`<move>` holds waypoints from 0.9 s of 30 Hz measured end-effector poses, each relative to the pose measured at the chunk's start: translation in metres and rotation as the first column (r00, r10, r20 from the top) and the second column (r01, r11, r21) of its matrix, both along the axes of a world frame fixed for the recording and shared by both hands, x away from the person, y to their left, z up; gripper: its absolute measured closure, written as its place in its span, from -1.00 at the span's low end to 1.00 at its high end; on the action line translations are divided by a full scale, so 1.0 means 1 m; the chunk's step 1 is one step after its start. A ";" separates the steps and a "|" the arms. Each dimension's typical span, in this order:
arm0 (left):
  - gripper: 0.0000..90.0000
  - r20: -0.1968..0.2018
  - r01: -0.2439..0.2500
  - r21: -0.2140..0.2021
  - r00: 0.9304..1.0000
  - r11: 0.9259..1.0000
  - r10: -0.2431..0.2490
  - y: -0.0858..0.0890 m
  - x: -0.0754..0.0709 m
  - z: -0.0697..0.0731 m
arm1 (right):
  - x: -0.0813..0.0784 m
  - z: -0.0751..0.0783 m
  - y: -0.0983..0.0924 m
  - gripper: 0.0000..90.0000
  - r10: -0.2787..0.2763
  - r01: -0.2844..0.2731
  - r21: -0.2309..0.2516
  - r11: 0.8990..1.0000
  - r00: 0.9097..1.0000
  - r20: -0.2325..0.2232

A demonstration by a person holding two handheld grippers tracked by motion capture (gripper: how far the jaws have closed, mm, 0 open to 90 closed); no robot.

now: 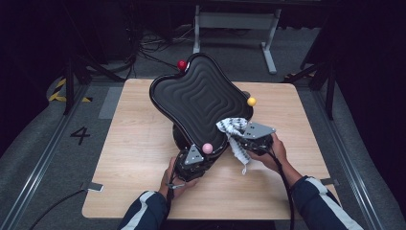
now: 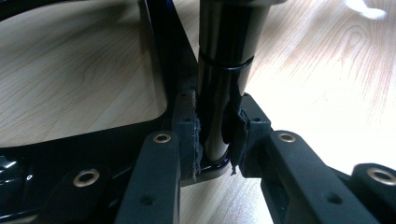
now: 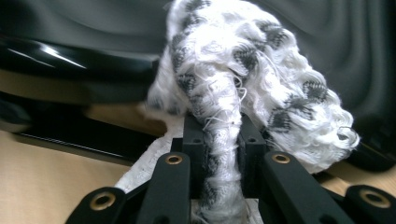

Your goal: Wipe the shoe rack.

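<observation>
While wiping looks under way rather than finished, judging by the cloth bunched at one corner alone. Nearest, on the worktop (image 1: 143,158): left hand-held gripper (image 1: 191,160) clenched on the black gas-lift column (image 2: 219,93) beneath the chair seat, pads (image 2: 195,135) pressed to either side of the tube in the left gripper view, propping the whole piece tilted. Just beside it, right hand-held gripper (image 1: 246,139) clamped tight on a white-and-grey patterned cloth (image 3: 243,79), a twisted strand pinched between the jaws and the bulk ballooning ahead against the seat pad. Cloth (image 1: 233,128) touching the near right corner of the seat, a tail dangling toward the worktop. Farther off: black ribbed chair seat (image 1: 201,96), tipped up with its padded face toward the camera, glossy rim around it. No visible difference between wiped and unwiped areas, so exact progress hard to call; probably most of the ribbed face and the far rim left to go over.
</observation>
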State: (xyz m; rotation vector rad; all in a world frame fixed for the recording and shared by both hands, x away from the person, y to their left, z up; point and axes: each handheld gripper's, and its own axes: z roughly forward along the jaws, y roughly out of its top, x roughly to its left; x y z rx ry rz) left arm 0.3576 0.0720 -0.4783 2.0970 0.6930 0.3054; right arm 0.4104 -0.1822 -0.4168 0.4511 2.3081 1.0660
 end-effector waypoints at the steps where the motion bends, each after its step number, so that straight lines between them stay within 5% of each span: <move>1: 0.63 0.005 -0.002 0.005 1.000 1.000 0.002 0.001 0.001 0.000 | -0.003 0.000 0.003 0.73 0.008 -0.008 -0.006 1.000 1.000 0.000; 12: 0.61 0.001 -0.035 -0.002 0.999 0.999 0.035 0.003 0.002 0.000 | -0.031 -0.002 0.010 0.73 0.122 -0.122 0.009 0.993 0.992 -0.036; 18: 0.59 -0.006 -0.044 -0.008 0.999 0.999 0.044 0.004 0.002 0.000 | -0.050 -0.004 0.027 0.73 0.229 -0.229 -0.028 0.973 0.973 -0.032; 22: 0.59 -0.010 -0.041 -0.006 0.999 0.999 0.041 0.005 0.002 0.000 | -0.046 -0.011 0.029 0.74 0.230 -0.232 -0.041 0.972 0.972 -0.042; 27: 0.60 -0.004 -0.030 -0.001 1.000 1.000 0.030 0.004 0.001 0.000 | -0.036 -0.026 0.026 0.75 0.177 -0.181 -0.047 0.982 0.982 -0.072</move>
